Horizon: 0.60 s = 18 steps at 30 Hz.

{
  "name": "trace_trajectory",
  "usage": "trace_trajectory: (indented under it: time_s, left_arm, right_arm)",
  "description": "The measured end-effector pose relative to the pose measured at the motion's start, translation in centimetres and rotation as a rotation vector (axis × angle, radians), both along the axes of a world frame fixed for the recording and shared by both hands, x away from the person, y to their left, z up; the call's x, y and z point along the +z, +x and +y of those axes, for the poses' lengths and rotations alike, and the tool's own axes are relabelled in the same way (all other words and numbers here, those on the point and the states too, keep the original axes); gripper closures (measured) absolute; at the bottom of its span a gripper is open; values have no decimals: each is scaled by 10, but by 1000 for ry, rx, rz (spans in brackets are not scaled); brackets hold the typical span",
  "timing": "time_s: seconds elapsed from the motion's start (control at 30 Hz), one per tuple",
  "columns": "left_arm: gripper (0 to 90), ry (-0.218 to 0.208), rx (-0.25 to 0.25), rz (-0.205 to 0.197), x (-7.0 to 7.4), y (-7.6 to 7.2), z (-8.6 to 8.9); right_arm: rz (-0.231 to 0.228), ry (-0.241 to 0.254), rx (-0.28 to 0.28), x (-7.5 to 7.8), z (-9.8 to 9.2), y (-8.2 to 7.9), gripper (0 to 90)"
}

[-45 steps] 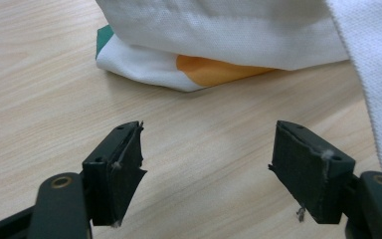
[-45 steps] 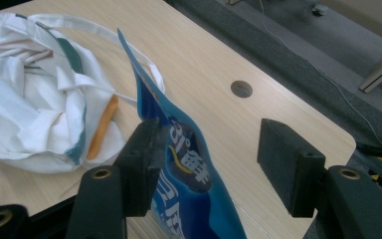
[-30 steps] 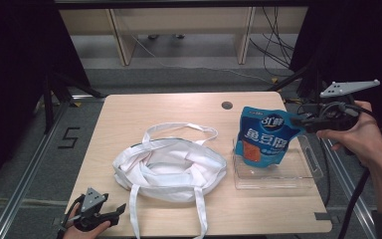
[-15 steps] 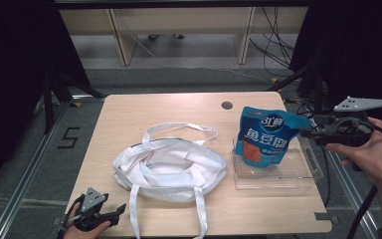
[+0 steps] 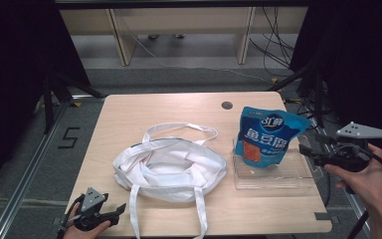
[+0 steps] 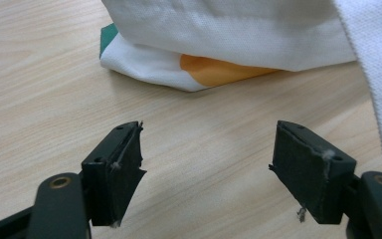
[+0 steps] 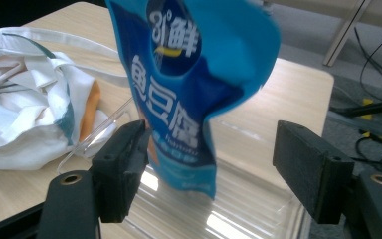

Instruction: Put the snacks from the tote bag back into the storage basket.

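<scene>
While blue pouch (image 5: 268, 137) stands upright in clear tray (image 5: 273, 180) at table (image 5: 179, 107) right side, long axis vertical, printed face toward person, high view counts one pouch, one tray, one white tote bag (image 5: 171, 164), two tongs. Right tongs (image 5: 306, 148) beside pouch, jaws just been opening, nothing clamped. Left tongs (image 5: 119, 209) at near-left corner.

Left gripper view: tongs (image 6: 206, 154) wide, empty, over bare wood; bag's orange and green print visible.

Right gripper view: tongs (image 7: 209, 159) wide, pouch (image 7: 189, 89) between jaws, pads apart from it.
</scene>
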<state>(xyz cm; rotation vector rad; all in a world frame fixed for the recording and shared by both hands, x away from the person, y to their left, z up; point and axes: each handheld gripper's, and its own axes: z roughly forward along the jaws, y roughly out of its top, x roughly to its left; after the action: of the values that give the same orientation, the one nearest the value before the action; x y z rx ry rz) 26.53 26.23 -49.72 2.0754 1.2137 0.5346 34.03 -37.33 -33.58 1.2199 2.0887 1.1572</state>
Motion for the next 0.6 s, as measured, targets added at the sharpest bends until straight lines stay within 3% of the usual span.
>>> trace_trajectory:
  time_s: [0.03,0.07,0.1,0.17,0.23,0.3,0.33,0.43,0.6]
  left_arm:
    - [270,4,8,-5,0,0,0]
    - [270,1,8,-3,0,0,0]
    - [270,-17,18,5,-1,0,-1]
    - [269,-7,14,6,-1,0,-1]
    - [269,-5,9,8,-1,0,-1]
    - [269,-11,21,0,-2,1,-2]
    - [269,-28,38,-11,-3,1,-4]
    - [269,-21,17,-1,-2,0,-3]
    - [269,-38,33,-16,-3,-1,-5]
  right_arm:
    - [-16,-11,9,-5,-2,-1,305]
    - [1,19,-5,-9,-1,-3,305]
    - [-3,27,-2,-15,-2,-4,306]
    - [31,34,-6,-22,-1,-7,305]
    - [10,26,-13,-25,-3,-7,304]
    - [31,43,-26,-27,-2,-10,298]
    - [20,36,-26,-28,-3,-10,292]
    - [33,41,-44,-34,0,-13,287]
    - [55,42,-42,-46,8,-20,284]
